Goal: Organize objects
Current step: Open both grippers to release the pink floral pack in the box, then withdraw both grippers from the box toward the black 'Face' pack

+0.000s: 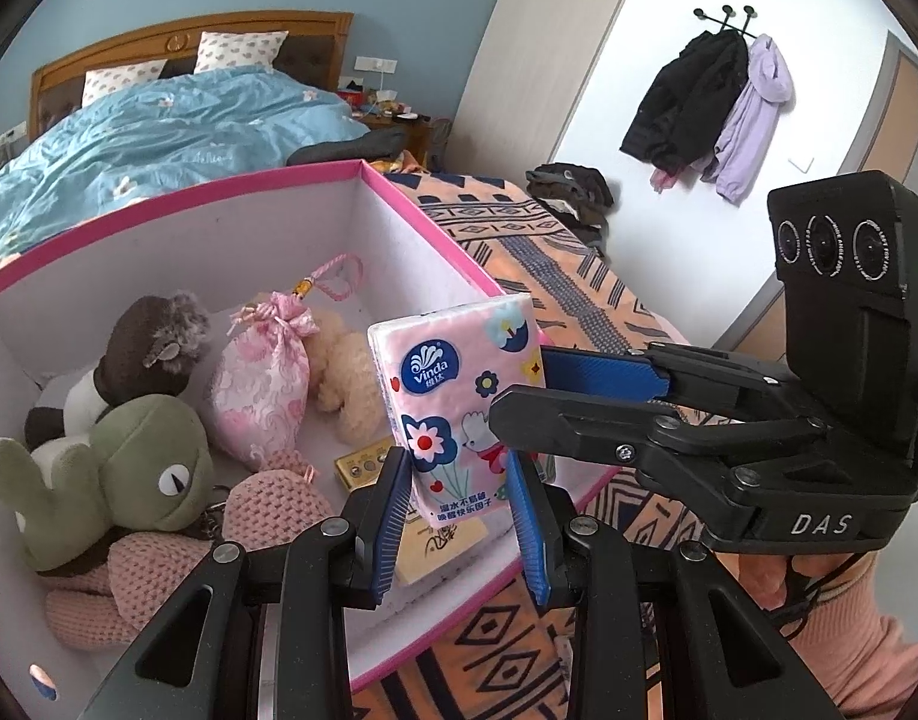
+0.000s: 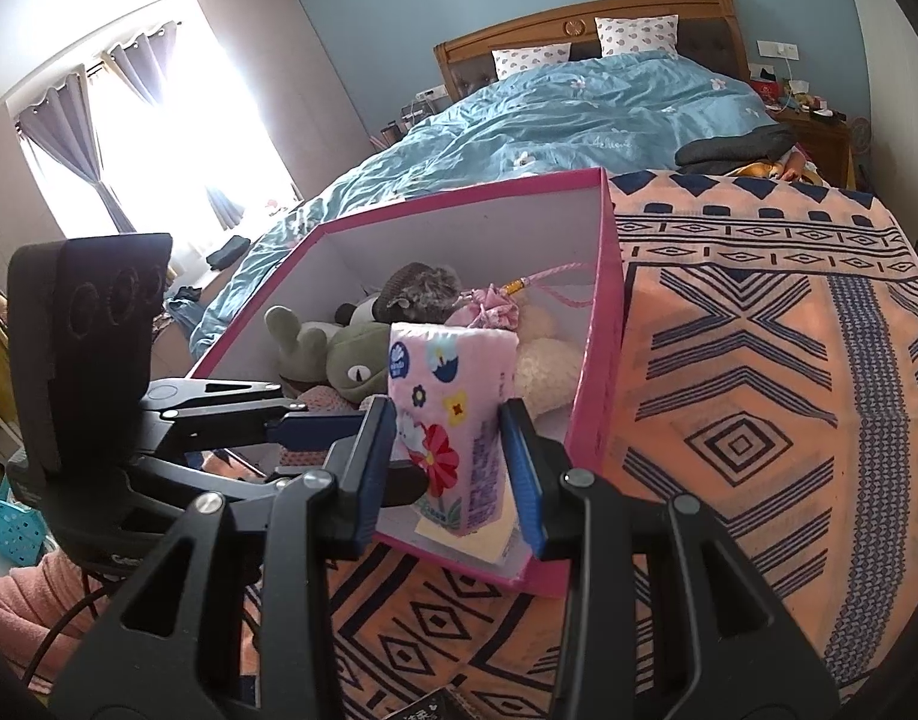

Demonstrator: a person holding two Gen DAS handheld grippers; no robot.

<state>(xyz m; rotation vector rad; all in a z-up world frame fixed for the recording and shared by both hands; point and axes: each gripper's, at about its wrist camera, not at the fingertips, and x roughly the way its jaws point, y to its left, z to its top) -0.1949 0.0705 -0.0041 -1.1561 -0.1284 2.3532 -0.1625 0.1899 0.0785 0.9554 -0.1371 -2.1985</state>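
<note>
- Bed (image 2: 579,114) w/ blue duvet fills the back of the room; in front of it lies an orange blanket (image 2: 759,360) w/ dark geometric pattern, on which the box sits.
- Pink-rimmed box (image 1: 399,204), white inside, open top. It's at left-center in our left wrist view, center in our right wrist view.
- Inside the box we see soft toys: green frog plush (image 1: 129,480), brown/white plush (image 1: 141,348), cream plush (image 1: 345,378), pink knitted toy (image 1: 159,564), plus a pink floral drawstring pouch (image 1: 261,384) w/ cord. A small gold item (image 1: 360,468) and a yellow card (image 1: 441,546) lie on the box floor near the front corner.
- Tissue pack (image 1: 459,402), pink w/ flowers and "vinda" logo, stands upright over the box's near-right corner, above the yellow card; we can't tell if it touches the floor of the box.
- Left gripper (image 1: 459,516): jaws nearly closed, blue pads pressing on the lower part of the tissue pack from both sides.
- Right gripper (image 2: 453,474): jaws about half open, pads clamped on the same pack's sides; in the left view it comes in from the right, one blue finger against the pack's edge.
- A pink sleeve (image 1: 867,648) shows behind the right gripper.
</note>
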